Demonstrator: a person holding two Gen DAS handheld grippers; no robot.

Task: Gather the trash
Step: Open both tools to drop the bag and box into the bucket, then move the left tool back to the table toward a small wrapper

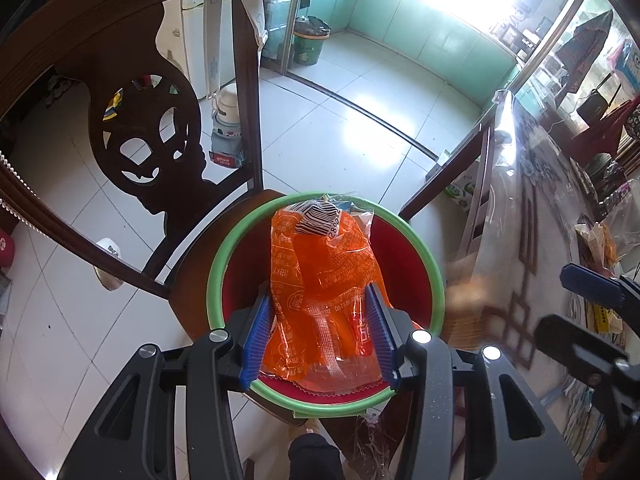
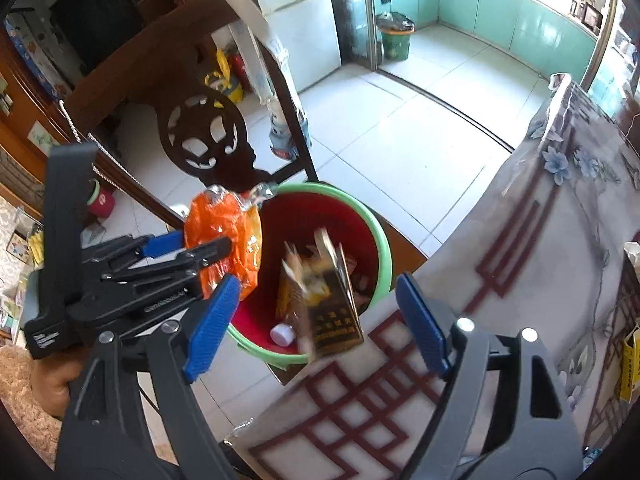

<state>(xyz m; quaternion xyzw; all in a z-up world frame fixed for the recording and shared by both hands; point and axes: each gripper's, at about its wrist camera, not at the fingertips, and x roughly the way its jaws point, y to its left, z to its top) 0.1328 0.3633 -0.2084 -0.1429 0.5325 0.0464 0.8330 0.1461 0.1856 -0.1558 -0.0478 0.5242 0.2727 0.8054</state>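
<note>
Trash is dropping: our right gripper [image 2: 320, 328] gapes above the bin [image 2: 382, 248], its dark packet [image 2: 332, 304] falling, so next our left gripper [image 1: 320, 332], pinching the orange wrapper [image 1: 320, 280], must let go

White tiled floor [image 1: 360, 120], carved dark wooden chair [image 1: 140, 140], pale green cabinets [image 1: 420, 32], a fridge [image 2: 300, 20], floral-clothed counter [image 2: 560, 220]; strong sunlight floods the far room

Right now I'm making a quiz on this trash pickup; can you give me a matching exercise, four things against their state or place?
Things:
1. orange wrapper
2. dark packet
3. white cap
4. right claw

States:
a. lies in the bottom of the bucket
b. blurred, above the bucket's near rim
c. open, nothing between its pads
d. pinched in the left claw

Pairs: 1-d, 2-b, 3-a, 4-c
</note>
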